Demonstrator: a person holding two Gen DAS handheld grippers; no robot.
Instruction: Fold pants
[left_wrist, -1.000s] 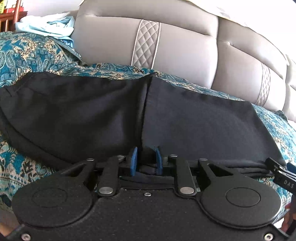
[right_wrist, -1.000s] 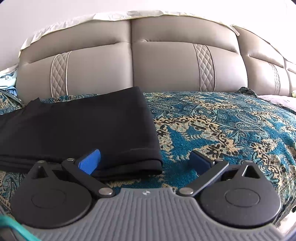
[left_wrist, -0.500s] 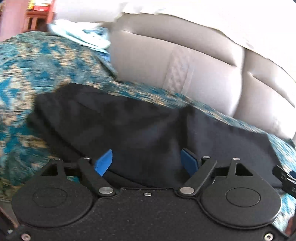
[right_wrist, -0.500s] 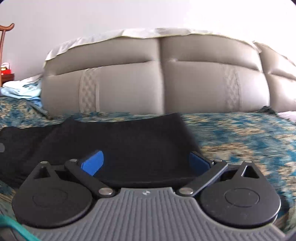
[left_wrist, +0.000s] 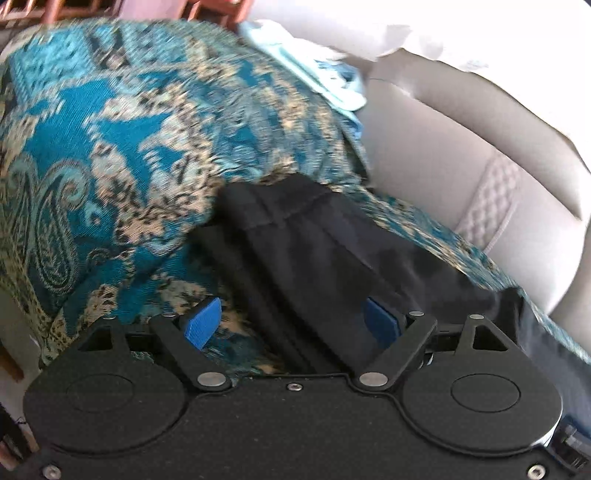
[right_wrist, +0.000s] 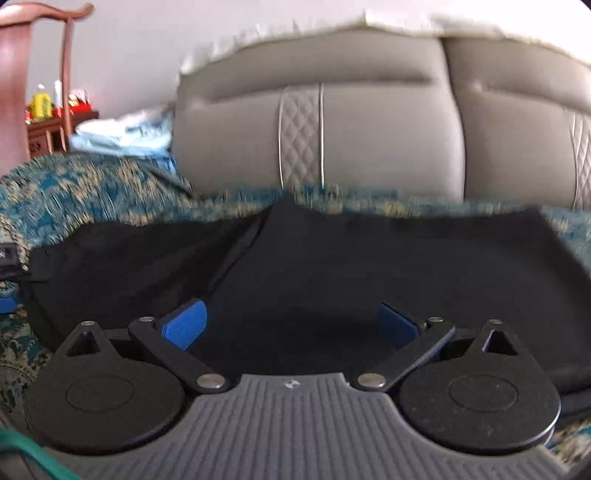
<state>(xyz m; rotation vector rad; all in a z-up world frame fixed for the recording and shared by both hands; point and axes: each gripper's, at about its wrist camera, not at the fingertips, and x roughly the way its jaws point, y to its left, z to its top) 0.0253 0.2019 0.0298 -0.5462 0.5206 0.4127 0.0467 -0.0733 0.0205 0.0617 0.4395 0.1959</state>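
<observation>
On teal bedspread by grey headboard: folded black pants, both tongs wide open, empty.

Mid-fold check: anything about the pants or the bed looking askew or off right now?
Nothing is damaged or spilled. The black pants lie folded on the patterned bedspread, but the end by the left gripper looks uneven, with layers stepped rather than flush. Both the left and the right gripper have jaws open, holding nothing. Both views are motion-blurred.
</observation>
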